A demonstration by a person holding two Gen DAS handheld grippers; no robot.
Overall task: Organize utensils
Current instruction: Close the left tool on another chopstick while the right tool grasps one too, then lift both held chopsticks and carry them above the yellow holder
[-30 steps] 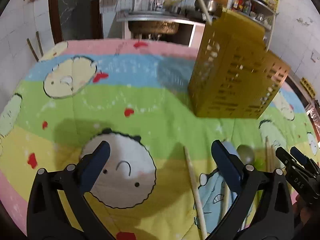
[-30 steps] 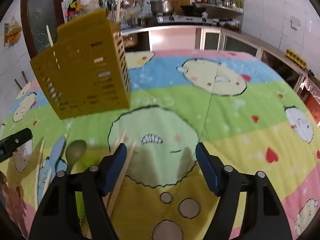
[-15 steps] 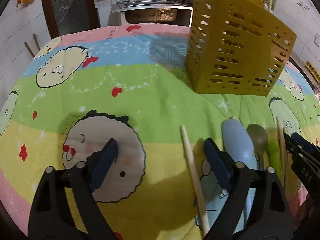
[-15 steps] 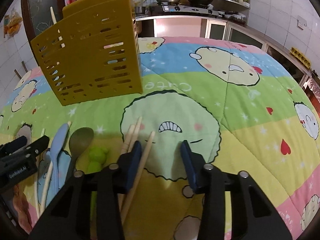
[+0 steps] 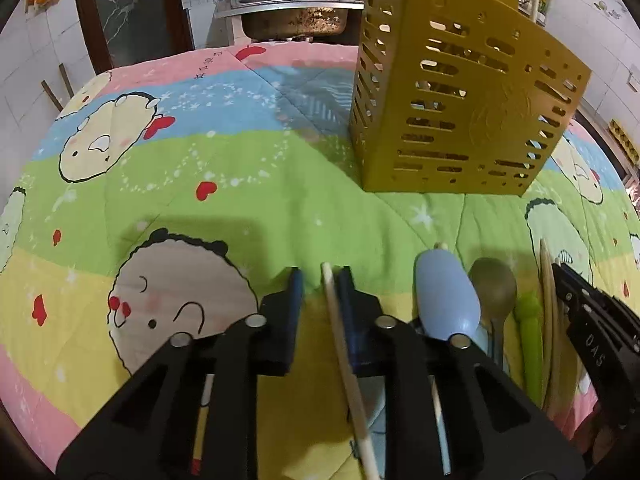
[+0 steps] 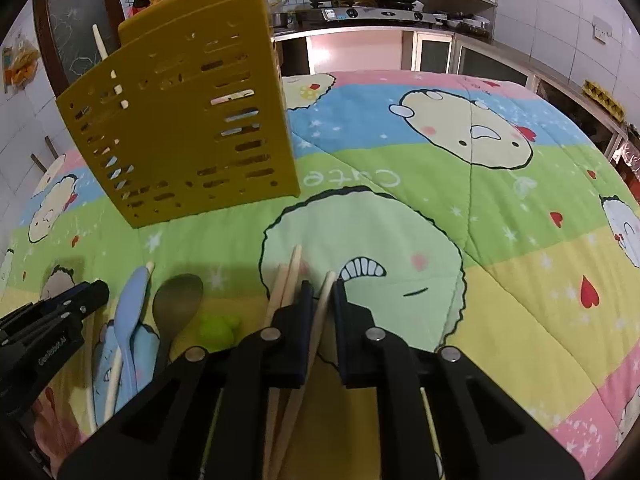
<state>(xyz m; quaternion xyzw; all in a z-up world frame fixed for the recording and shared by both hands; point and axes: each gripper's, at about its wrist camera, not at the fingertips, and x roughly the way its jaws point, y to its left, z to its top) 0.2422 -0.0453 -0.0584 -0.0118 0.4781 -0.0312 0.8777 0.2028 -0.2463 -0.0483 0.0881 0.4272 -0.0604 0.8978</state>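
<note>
Here, both grippers close in on chopsticks lying on the cartoon-print quilt [image 5: 168, 168]. The left gripper [image 5: 319, 278] has just narrowed its jaws around a single pale chopstick [image 5: 340, 336], which lies against the right-hand pad. The right gripper [image 6: 320, 286] has likewise just pinched a chopstick [image 6: 322, 308] beside a loose pair [image 6: 286, 276]. The pickup appears under way; next, each stick likely needs lifting and tipping into the yellow holder [image 5: 460, 100] beyond.

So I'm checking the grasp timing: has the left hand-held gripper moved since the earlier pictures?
Yes. The left hand-held gripper has come closer to the yellow utensil holder, and its jaws have just been closing around the pale wooden chopstick.
</note>
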